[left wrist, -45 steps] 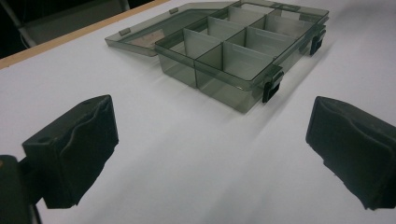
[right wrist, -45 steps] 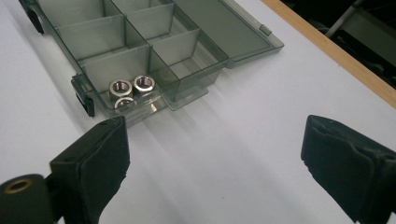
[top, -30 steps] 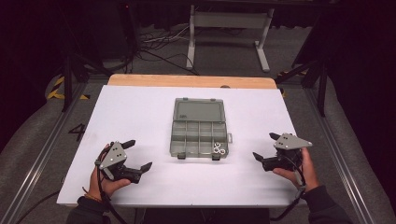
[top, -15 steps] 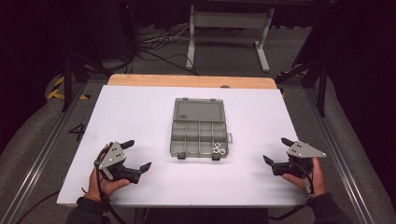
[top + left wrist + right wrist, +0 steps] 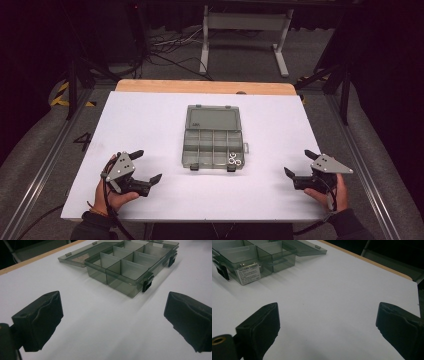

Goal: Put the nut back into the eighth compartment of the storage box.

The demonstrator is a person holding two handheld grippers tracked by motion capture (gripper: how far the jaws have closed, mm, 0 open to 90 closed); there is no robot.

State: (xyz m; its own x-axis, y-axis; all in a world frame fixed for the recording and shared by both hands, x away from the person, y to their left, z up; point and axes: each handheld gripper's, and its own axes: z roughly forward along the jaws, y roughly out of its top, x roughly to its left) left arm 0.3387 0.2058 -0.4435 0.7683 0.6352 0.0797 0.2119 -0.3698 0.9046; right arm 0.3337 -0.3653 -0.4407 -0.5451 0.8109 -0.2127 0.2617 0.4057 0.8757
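A smoky clear compartment box (image 5: 212, 143) lies open in the middle of the white table, lid folded flat toward the far side. Small silver rings (image 5: 234, 159) sit in its near right compartment. My left gripper (image 5: 146, 165) rests near the table's front left, open, jaws wide apart with nothing between them. In the left gripper view the box (image 5: 130, 262) lies ahead past the jaws. My right gripper (image 5: 298, 163) is at the front right, open and holding nothing. The right gripper view has the box (image 5: 254, 257) at upper left, a white label on its side.
The white table top (image 5: 150, 125) has a wooden strip (image 5: 205, 87) along its far edge. Metal rails run along both sides. A stand and cables occupy the dark floor beyond the table.
My right gripper has moved right and a little toward the front edge, away from the box. The left gripper and the box have stayed put.
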